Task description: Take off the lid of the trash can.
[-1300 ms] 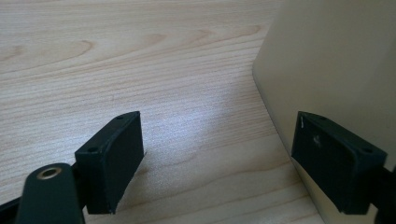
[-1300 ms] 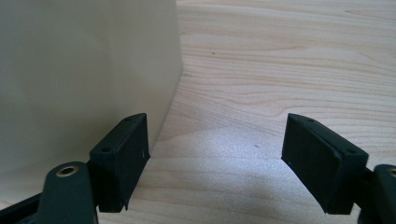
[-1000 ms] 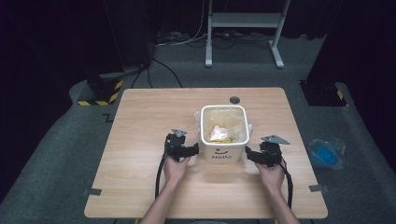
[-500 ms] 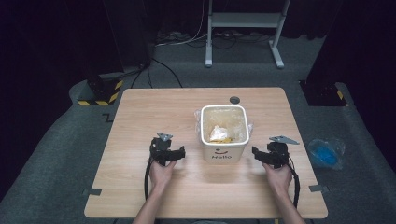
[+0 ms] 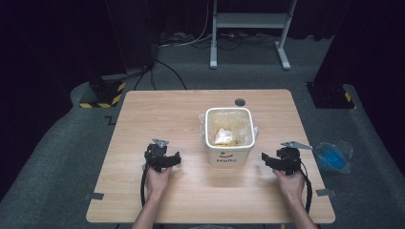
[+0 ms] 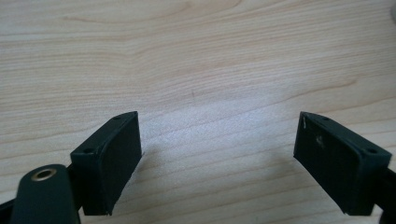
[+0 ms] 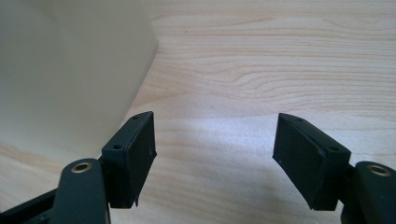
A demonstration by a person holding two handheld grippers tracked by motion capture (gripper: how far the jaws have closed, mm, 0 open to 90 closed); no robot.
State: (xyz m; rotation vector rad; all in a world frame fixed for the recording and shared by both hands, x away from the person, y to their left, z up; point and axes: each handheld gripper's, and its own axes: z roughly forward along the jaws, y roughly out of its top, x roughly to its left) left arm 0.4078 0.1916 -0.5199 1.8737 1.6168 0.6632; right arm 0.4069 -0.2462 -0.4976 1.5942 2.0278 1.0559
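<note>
we have both tools off the bin now: the left tool sits well to its left over bare bench, jaws wide with nothing between them. the right tool hangs just off the bin's right side, and its jaws have just been closing a little, yet they stand wide and empty. to do this step well, we judge we should draw both hands straight away from the bin, level, so neither tool clips its wall or the liner. the bin stands upright near the bench's middle, toward our side. it is white and square, with rounded corners, a smiley and a printed word on its front, a clear bag folded over its rim and pale, yellowish scraps inside.
</note>
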